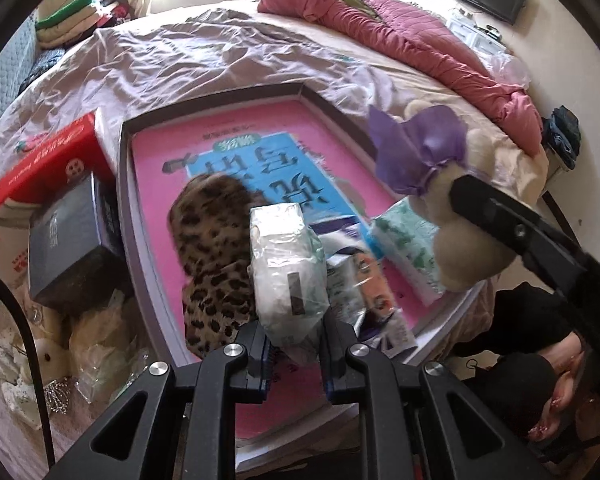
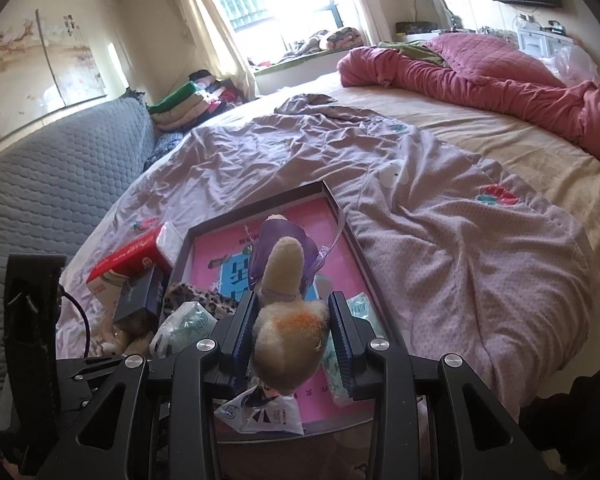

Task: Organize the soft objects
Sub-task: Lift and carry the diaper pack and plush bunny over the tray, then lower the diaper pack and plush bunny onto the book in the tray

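My left gripper point(image 1: 296, 346) is shut on a white plastic-wrapped tissue pack point(image 1: 286, 264), held over a shallow dark-rimmed box point(image 1: 122, 184) with a pink printed bottom. In that box lie a leopard-print cloth point(image 1: 214, 256), a printed packet point(image 1: 364, 280) and a green-patterned tissue pack point(image 1: 406, 248). My right gripper point(image 2: 294, 330) is shut on a cream plush toy point(image 2: 288, 320) with an orange patch and a purple dress point(image 2: 300, 240), above the box point(image 2: 354, 240). The left wrist view shows the same plush point(image 1: 460, 236) at the right, with its purple dress point(image 1: 420, 148).
The box rests on a wrinkled lilac sheet point(image 1: 172, 64) over a bed. A red carton point(image 1: 40, 168) and a dark box point(image 1: 70, 236) stand left of it, with plush items point(image 1: 48, 356) below. A pink quilt point(image 2: 480, 76) lies at the far side; a grey padded sofa point(image 2: 60, 184) runs along the left.
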`<action>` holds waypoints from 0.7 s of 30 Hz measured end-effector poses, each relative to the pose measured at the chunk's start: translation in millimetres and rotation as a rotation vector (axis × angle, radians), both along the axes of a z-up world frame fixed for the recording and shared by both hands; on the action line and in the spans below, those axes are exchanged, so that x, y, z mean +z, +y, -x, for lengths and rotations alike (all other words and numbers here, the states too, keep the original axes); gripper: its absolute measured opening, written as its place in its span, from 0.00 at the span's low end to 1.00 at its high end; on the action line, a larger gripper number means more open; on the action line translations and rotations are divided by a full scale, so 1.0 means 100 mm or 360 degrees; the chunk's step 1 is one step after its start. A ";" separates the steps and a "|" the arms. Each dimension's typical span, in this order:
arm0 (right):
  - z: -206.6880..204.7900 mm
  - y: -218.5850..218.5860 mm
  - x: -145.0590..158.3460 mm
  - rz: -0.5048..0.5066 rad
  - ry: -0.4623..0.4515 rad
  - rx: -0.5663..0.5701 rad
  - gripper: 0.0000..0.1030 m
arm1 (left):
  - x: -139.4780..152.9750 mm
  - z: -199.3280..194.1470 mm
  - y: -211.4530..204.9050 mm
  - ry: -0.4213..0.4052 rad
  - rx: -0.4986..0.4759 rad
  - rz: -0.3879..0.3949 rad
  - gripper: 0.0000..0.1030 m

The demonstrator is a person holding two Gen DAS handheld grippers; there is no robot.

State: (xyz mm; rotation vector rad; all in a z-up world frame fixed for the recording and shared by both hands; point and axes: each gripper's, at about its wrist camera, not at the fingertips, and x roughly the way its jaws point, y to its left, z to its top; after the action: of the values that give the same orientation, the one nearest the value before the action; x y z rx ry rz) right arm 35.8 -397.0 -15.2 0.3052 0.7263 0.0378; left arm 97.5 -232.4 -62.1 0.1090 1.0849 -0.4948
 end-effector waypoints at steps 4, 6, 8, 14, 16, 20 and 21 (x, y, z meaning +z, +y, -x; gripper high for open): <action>-0.03 -0.01 -0.06 0.0009 0.0027 -0.0005 0.36 | -0.01 -0.01 0.05 -0.0007 0.0018 -0.0002 0.18; -0.04 0.00 -0.08 0.0012 0.0035 -0.0003 0.36 | -0.01 -0.03 0.07 -0.0013 0.0027 -0.0008 0.18; -0.05 0.01 -0.11 0.0025 0.0045 0.0004 0.36 | -0.02 -0.04 0.11 -0.0009 0.0043 0.0000 0.18; -0.08 0.05 -0.19 0.0056 0.0083 0.0005 0.36 | -0.03 -0.05 0.17 0.0007 0.0064 0.0013 0.18; -0.09 0.06 -0.22 0.0061 0.0094 0.0010 0.36 | -0.03 -0.03 0.17 0.0006 0.0059 0.0012 0.18; -0.11 0.08 -0.29 0.0090 0.0115 0.0008 0.36 | -0.04 -0.02 0.18 0.0011 0.0056 0.0018 0.18; -0.11 0.08 -0.30 0.0089 0.0115 0.0006 0.36 | -0.04 -0.02 0.18 0.0012 0.0057 0.0020 0.18</action>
State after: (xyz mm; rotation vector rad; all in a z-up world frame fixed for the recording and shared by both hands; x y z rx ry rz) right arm 46.8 -388.8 -45.1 0.2527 0.7984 0.0100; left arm 99.4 -214.5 -66.4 0.0764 1.0893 -0.4700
